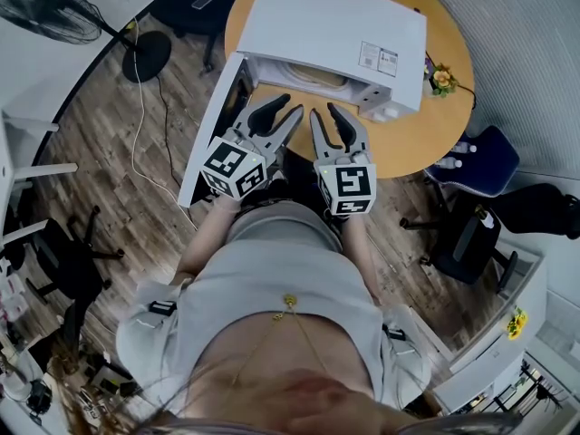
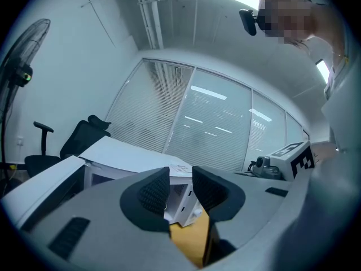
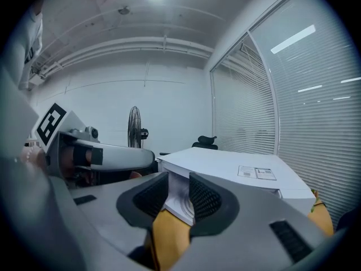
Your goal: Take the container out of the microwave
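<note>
The white microwave (image 1: 331,34) stands on a round wooden table (image 1: 426,125) with its door (image 1: 210,130) swung open to the left. Inside the cavity, the pale rim of a container (image 1: 304,77) shows partly under the top edge. My left gripper (image 1: 283,109) and right gripper (image 1: 325,112) hover side by side just in front of the opening, both open and holding nothing. In the left gripper view the left gripper (image 2: 180,189) points at the microwave (image 2: 132,157). The right gripper (image 3: 178,193) faces the microwave (image 3: 237,171) corner.
A standing fan (image 1: 50,7) and its cable are on the floor at the left. Office chairs (image 1: 476,166) stand to the right of the table. A small flower pot (image 1: 441,78) sits at the table's right edge. The open door (image 2: 39,188) blocks the left side.
</note>
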